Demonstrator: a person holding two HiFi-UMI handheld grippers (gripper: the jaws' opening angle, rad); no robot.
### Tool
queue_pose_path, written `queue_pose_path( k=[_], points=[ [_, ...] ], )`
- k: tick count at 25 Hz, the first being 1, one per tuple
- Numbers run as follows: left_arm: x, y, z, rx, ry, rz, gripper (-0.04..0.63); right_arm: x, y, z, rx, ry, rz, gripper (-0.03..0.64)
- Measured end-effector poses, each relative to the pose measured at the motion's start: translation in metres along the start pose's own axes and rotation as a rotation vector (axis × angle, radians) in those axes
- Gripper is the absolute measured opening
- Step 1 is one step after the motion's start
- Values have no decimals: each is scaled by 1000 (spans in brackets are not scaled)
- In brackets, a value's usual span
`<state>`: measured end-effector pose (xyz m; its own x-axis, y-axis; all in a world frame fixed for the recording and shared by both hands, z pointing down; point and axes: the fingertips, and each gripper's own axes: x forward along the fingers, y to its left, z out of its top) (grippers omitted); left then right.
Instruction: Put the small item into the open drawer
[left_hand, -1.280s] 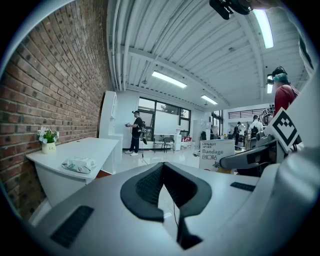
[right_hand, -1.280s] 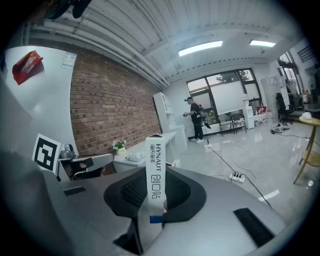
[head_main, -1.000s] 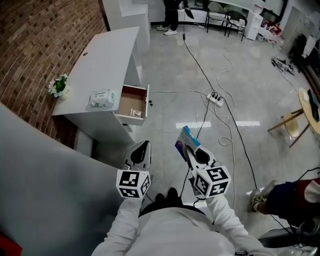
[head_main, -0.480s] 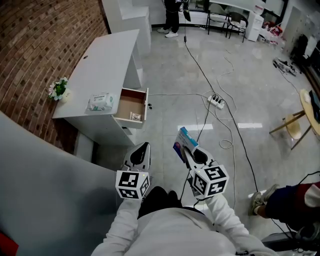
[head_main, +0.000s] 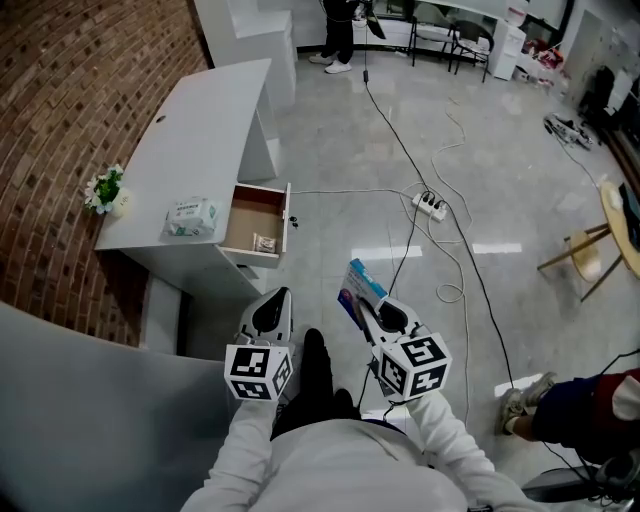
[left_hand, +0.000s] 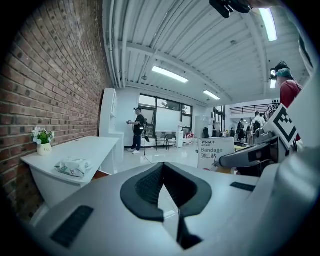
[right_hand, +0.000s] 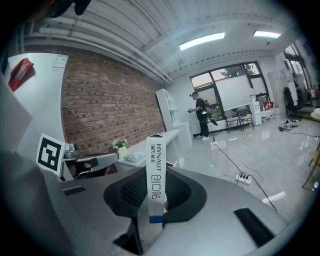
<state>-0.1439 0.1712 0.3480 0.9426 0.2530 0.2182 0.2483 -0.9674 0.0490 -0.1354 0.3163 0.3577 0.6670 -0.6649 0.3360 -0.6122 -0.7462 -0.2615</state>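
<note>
One bandage box stands upright, clamped between the jaws of the right tool. The left tool, at its 9 o'clock, is closed and empty. The open drawer of the white bench lies at 11 o'clock, well apart.

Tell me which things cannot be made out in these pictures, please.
- Item inside the open drawer: head view, too small to identify.
- Print on the pack on the desk: head view, too small to read.
- Person at lower right: head view, cut off by the frame edge.
</note>
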Motion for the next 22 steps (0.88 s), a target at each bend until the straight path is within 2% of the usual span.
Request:
queue_pose_path(
  k=[7,22],
  points=[
    [51,40,-1,-11,13,0,17,60,-14,10,-13,44,0,97],
    [160,151,14,-71,42,8,17,207,-35,60,-4,108,8,97]
  ],
)
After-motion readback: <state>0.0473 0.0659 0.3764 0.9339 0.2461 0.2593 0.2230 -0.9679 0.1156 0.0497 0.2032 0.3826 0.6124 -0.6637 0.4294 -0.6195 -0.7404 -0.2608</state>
